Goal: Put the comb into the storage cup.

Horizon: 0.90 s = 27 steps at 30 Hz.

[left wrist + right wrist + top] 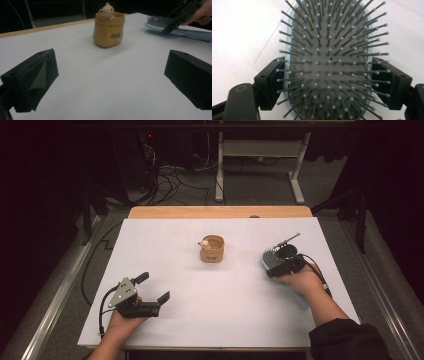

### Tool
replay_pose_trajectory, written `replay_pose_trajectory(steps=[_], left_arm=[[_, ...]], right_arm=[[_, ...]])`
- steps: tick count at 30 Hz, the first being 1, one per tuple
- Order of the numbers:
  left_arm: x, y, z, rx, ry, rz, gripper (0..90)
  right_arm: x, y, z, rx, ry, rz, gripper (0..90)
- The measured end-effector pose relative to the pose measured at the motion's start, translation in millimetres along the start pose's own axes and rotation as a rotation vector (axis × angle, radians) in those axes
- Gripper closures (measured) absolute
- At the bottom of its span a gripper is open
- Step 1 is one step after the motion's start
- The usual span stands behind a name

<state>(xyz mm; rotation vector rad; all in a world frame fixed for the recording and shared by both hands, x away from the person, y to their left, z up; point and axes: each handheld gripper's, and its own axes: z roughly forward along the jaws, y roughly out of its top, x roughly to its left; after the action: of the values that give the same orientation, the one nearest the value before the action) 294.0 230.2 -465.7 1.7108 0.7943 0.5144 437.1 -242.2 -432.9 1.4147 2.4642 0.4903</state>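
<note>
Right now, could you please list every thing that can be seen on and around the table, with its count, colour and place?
hairbrush: one, light blue with grey bristles, on the sheet at the right, bristles up
sack-shaped pot: one, tan, near the middle of the sheet, a small cream bear figure on its rim
sheet: one, white, covers the table
table: one, wooden edge shows at the far side
metal frame: one, white, on the floor behind the table
cables: several, dark, on the floor behind the table
left gripper: one, black, front left, fingers open, nothing between them
right gripper: one, black, fingers on both sides of the hairbrush head
</note>
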Motion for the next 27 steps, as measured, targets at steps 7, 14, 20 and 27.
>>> replay_pose_trajectory(steps=[7, 14, 20, 27], left_arm=[[-0.4, 0.3, 0.6, -0.002, -0.001, -0.001, 0.1], [-0.4, 0.2, 1.2, -0.002, -0.001, -0.003, 0.1], [-0.9, 0.1, 1.5, 0.001, -0.002, 0.000, 0.1], [-0.9, 0.1, 1.5, 0.001, -0.003, -0.001, 0.1]], right_arm=[[-0.4, -2.2, -11.6, -0.031, 0.000, -0.006, 20.8], [4.1, -3.5, -31.2, -0.099, -0.012, -0.016, 20.8], [8.6, -8.5, -41.4, -0.152, -0.012, -0.019, 20.7], [13.6, -16.8, -48.2, -0.225, -0.019, -0.020, 20.7]])
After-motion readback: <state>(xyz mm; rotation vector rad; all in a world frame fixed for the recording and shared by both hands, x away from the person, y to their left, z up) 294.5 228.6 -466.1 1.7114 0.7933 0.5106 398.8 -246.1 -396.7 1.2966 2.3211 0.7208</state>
